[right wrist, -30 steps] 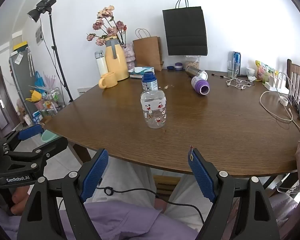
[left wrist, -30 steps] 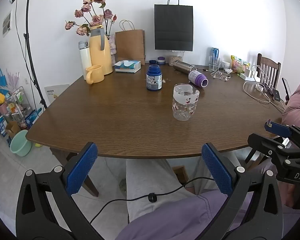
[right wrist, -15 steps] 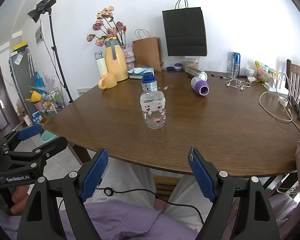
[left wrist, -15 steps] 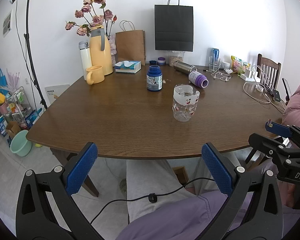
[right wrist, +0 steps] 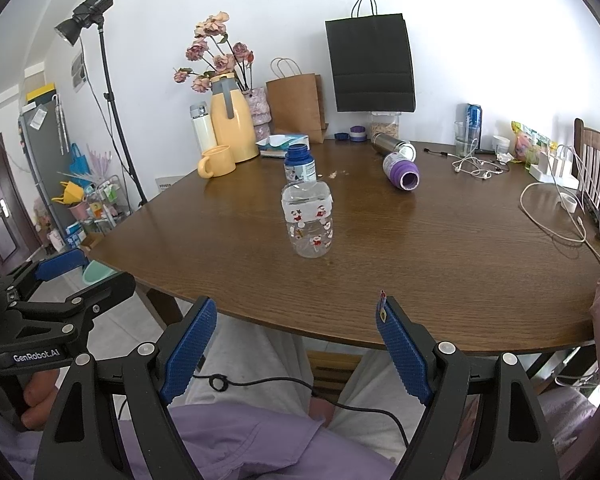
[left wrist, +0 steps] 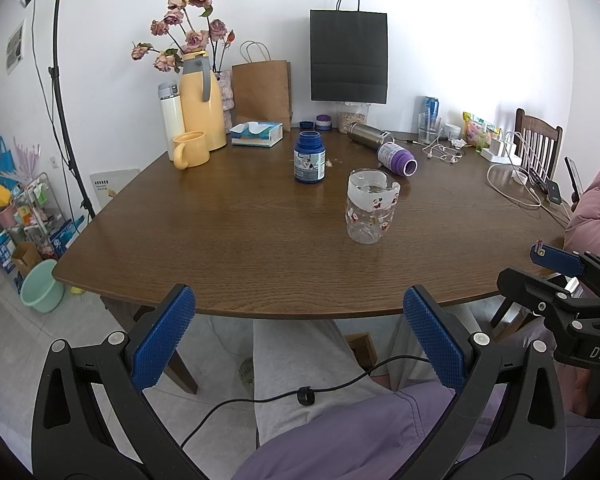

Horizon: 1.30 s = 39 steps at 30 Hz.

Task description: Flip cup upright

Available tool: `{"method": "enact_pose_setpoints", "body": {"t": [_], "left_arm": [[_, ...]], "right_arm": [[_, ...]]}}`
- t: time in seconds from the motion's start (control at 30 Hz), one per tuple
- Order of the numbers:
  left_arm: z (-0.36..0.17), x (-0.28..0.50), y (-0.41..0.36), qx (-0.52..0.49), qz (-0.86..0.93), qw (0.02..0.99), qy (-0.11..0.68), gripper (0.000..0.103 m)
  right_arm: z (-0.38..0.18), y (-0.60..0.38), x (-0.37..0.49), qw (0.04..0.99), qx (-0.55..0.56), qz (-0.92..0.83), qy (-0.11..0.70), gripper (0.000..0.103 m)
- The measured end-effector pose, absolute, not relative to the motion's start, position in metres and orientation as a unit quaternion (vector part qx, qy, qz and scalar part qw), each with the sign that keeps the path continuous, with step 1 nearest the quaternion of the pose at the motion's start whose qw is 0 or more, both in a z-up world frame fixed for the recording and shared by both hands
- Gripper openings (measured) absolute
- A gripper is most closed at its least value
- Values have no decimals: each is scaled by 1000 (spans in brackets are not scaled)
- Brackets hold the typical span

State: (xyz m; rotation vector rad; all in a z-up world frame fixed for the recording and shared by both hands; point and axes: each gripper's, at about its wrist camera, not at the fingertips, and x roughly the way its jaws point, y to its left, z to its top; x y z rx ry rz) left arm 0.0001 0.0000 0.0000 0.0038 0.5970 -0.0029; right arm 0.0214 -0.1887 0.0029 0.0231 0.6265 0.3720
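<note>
Mid-table [left wrist: 236,248], clear cup [left wrist: 371,211] stands apart from blue jar [left wrist: 309,157]; we hold left gripper [left wrist: 298,338] and right gripper [right wrist: 296,344] spread, empty, off table edge. Risk we see: thin plastic slips, cup topples into jar.

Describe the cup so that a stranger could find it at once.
On the brown table, look nearer the front edge than the blue jar. The cup stands alone there: clear plastic with small red cartoon figures, unlike the yellow mug far back.
</note>
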Motion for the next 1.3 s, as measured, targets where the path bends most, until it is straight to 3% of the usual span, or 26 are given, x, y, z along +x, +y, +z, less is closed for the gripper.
{"method": "enact_pose_setpoints", "body": {"t": [1.3], "left_arm": [[0,0,0,2,-1,956,295,103]], "right_arm": [[0,-187,22,934,12,182,307,86]]}}
